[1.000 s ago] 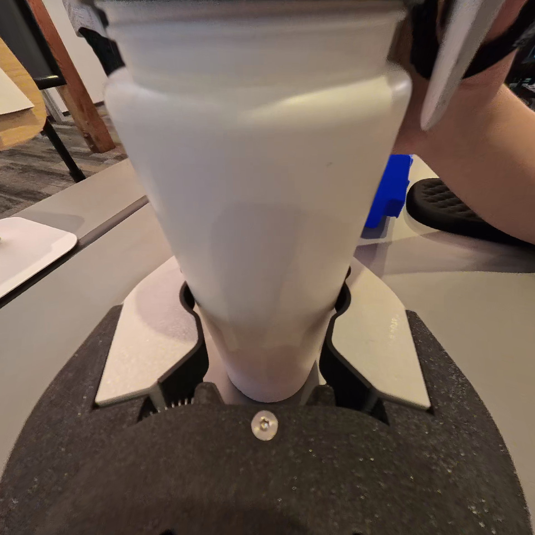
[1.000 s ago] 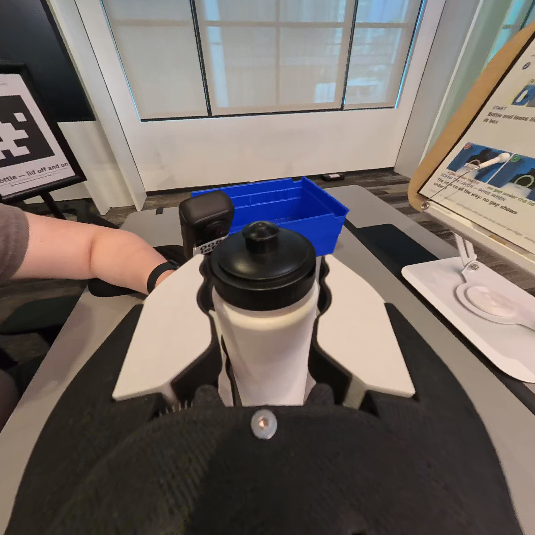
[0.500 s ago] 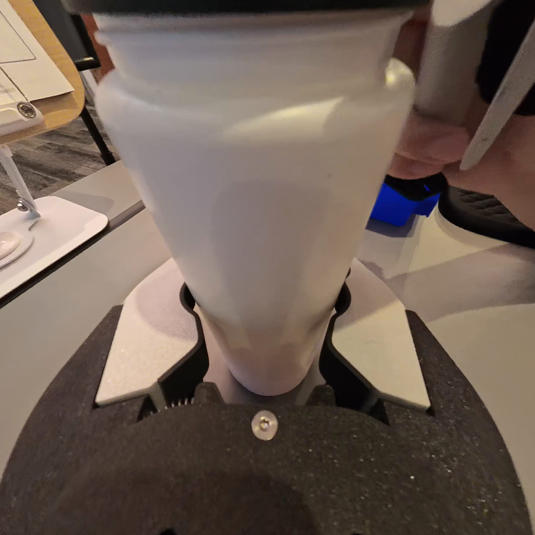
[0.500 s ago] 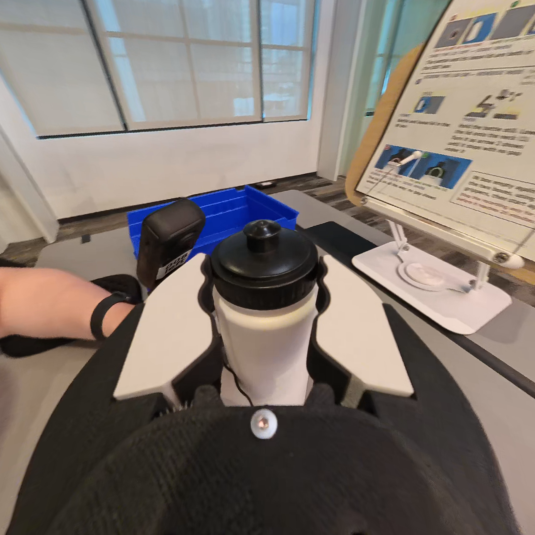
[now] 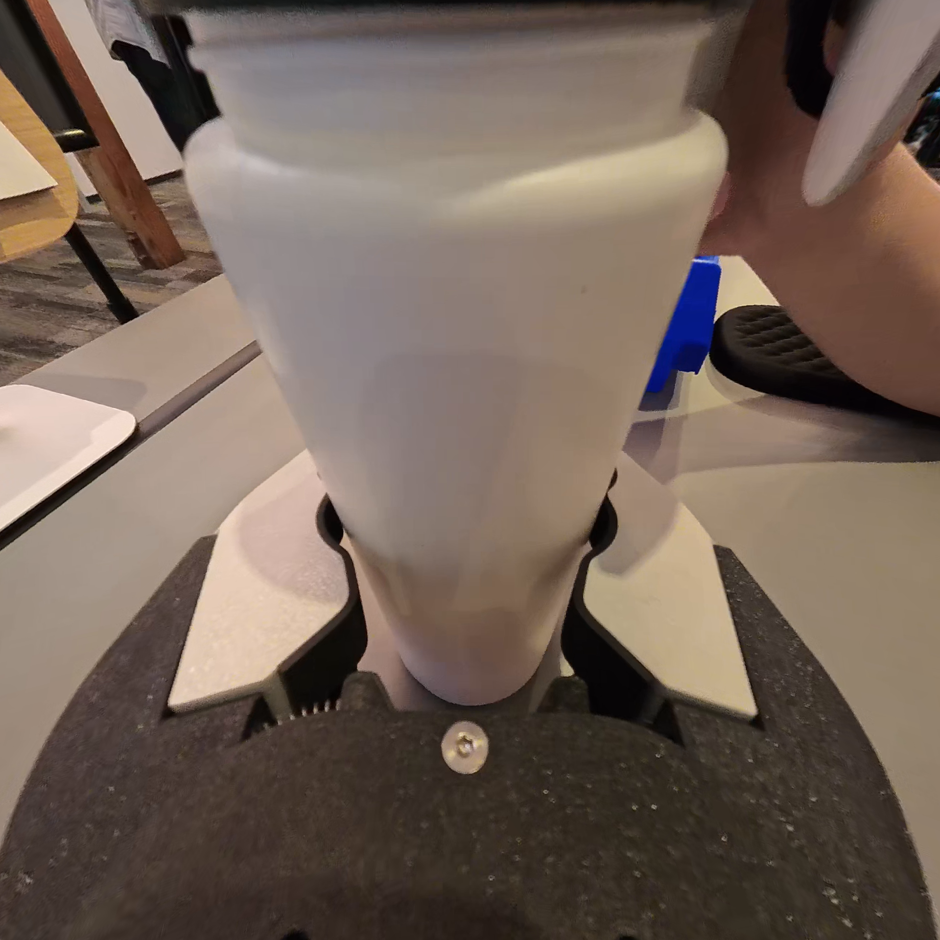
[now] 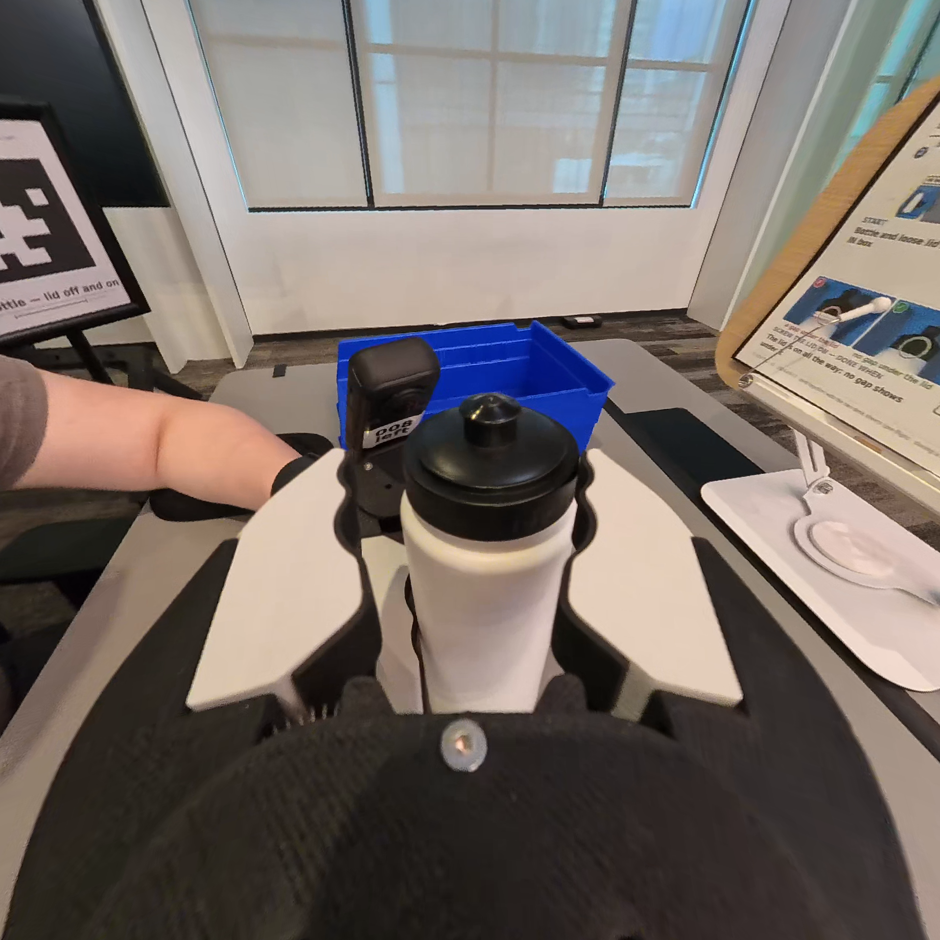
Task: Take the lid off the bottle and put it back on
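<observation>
Black lid (image 6: 491,478) in right view only

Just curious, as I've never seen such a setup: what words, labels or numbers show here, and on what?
I don't quote writing; here is where it stands.
Framed black-and-white sign, left: a readable line under a square pattern.
White sticker on the black camera: a short readable code.
Instruction sheet on the wooden board, right: captions, partly blurred.
White plastic bottle, black lid: none.
</observation>
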A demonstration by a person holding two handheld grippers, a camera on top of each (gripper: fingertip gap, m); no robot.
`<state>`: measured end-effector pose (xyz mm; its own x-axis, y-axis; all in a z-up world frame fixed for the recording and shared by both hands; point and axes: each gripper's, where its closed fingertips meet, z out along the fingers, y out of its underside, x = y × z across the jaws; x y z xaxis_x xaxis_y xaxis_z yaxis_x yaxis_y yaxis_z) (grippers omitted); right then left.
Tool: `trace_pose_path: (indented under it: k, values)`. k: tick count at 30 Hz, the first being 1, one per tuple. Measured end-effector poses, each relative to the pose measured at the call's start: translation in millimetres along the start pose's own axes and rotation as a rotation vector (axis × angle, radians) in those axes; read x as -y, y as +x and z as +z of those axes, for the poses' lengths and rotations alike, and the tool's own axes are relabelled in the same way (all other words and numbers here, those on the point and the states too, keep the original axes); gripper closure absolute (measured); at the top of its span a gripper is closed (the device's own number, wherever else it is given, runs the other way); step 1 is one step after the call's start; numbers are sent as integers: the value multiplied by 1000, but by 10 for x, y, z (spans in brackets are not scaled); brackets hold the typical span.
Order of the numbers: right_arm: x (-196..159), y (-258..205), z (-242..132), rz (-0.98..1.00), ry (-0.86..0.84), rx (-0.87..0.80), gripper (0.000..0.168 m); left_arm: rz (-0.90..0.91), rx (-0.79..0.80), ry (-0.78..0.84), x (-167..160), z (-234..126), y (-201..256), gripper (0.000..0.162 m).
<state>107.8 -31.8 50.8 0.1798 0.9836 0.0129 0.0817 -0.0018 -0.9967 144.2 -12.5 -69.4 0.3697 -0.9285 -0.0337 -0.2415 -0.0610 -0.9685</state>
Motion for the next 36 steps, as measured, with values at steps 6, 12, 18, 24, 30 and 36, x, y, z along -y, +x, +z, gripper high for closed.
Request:
trace_pose_path:
  k: [6, 12, 18, 24, 30, 36]
  values:
    - [-112, 71, 79, -30, -84, -83, 91, 4, 2, -3, -1, 1, 4, 65]
    - [-86, 164, 143, 8, 30, -287, 97, -11, 33, -17, -16, -33, -82, 65]
    - [-90, 210, 133, -13, 7, -513, 97, -18, 83, -30, -22, -25, -131, 65]
    - [-78, 202, 130, -23, -1, -470, 97, -18, 92, -33, -21, -17, -148, 65]
    - [32, 85, 107, -17, 50, -192, 89, -11, 62, -21, -17, -36, -127, 65]
    - [43, 103, 63, 17, 56, -88, 90, -13, 50, -21, -15, -22, -127, 65]
